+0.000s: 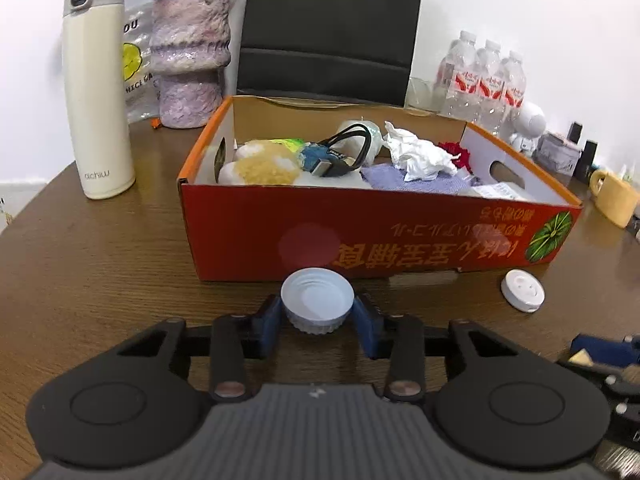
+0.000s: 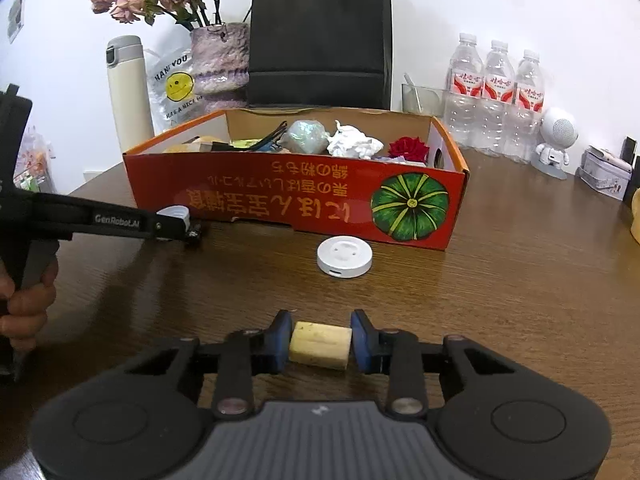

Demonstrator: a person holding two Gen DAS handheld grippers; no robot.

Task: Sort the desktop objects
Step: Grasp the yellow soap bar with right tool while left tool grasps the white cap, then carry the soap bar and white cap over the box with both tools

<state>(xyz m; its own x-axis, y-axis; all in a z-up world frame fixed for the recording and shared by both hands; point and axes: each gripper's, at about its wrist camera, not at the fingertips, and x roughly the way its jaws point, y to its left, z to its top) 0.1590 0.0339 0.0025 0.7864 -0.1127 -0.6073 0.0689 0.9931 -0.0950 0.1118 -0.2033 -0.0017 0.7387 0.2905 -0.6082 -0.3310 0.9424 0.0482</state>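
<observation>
My left gripper (image 1: 318,312) has its blue pads (image 1: 267,322) pressed on both sides of a white bottle cap (image 1: 317,300), open side up, just in front of the red box (image 1: 380,232) on the brown table (image 1: 100,260); my right gripper (image 2: 320,344) is squeezed on a small yellow block (image 2: 320,345), nearer the table's front edge; a round white disc (image 2: 345,257) lies flat on the table close to the box's front wall, near its right corner; inside the box I see a crumpled tissue (image 1: 420,154), a black cable (image 1: 344,152) and a red flower (image 2: 409,149); behind the box's left corner stands a cream flask (image 1: 98,88).
</observation>
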